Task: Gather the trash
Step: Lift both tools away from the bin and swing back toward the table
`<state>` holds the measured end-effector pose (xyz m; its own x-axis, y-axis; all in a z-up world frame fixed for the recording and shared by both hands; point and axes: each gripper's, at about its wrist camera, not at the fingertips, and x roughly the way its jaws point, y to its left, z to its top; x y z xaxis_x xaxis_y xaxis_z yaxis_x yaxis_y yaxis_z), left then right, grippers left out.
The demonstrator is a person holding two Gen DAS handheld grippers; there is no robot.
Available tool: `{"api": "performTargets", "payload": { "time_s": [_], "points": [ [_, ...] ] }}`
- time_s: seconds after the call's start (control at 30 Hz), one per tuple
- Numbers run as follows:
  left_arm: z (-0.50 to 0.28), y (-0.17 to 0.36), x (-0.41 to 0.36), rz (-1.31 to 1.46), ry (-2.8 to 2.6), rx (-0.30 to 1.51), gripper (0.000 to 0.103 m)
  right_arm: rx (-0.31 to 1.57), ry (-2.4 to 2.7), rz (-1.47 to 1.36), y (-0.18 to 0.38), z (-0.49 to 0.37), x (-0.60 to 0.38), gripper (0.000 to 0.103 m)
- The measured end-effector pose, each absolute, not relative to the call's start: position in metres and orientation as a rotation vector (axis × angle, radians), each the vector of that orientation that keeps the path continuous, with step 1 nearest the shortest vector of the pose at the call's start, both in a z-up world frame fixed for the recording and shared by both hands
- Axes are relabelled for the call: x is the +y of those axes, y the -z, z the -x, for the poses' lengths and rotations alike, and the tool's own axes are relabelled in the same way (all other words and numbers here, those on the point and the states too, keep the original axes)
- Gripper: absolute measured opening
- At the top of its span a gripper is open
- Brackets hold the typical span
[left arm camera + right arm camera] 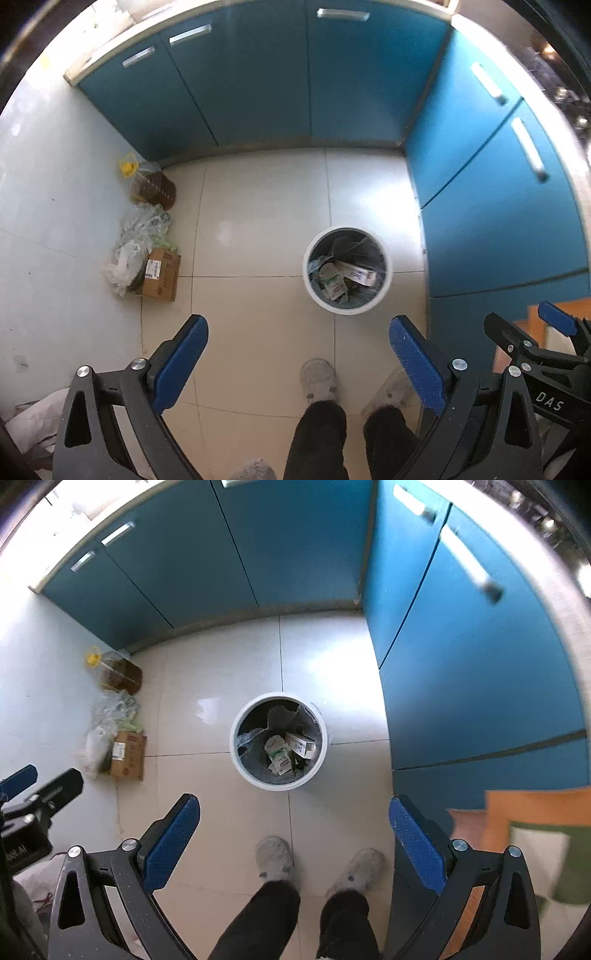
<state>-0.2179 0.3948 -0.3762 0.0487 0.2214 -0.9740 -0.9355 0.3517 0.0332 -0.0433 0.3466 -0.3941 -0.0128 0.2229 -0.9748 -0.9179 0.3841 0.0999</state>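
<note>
A round white trash bin (307, 284) (235, 760) with a dark liner stands on the tiled floor and holds cartons (356, 275) (300, 744) and wrappers. My left gripper (298, 363) hangs high above the floor, open and empty, its blue pads wide apart, with the bin ahead and slightly right. My right gripper (294, 840) is also open and empty, with the bin straight ahead between its fingers. Each gripper shows at the edge of the other's view.
Blue cabinets (258, 81) (461, 657) wrap the back and right. By the left wall sit an oil jug (153, 184) (118, 675), plastic bags (136, 236) (107, 720) and a cardboard box (160, 275) (127, 755). A person's slippered feet (317, 380) (275, 858) stand below.
</note>
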Motion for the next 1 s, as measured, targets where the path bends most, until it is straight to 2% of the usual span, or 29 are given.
{"api": "performTargets", "payload": {
  "time_s": [0.1, 0.3, 0.57, 0.6, 0.8, 1.0],
  "points": [
    [0.217, 0.339, 0.381, 0.773, -1.028, 1.156, 0.1, 1.229, -1.056, 0.698, 0.339, 0.044, 0.327, 0.103],
    [0.215, 0.278, 0.358, 0.728, -1.051, 1.11, 0.1, 1.205, -1.096, 0.62, 0.266, 0.042, 0.293, 0.103],
    [0.182, 0.23, 0.337, 0.562, -1.073, 1.077, 0.1, 1.265, -1.042, 0.304, 0.218, -0.012, 0.237, 0.103],
    [0.173, 0.229, 0.336, 0.558, -1.051, 1.075, 0.103, 1.271, -1.014, 0.264, 0.215, -0.024, 0.228, 0.103],
    [0.064, 0.223, 0.299, 0.383, -0.843, 1.147, 0.103, 1.293, -0.713, 0.025, 0.208, -0.118, 0.115, 0.103],
    [-0.078, 0.234, 0.182, 0.169, -0.441, 1.229, 0.103, 1.324, -0.292, -0.168, 0.236, -0.183, -0.063, 0.103]
  ]
}}
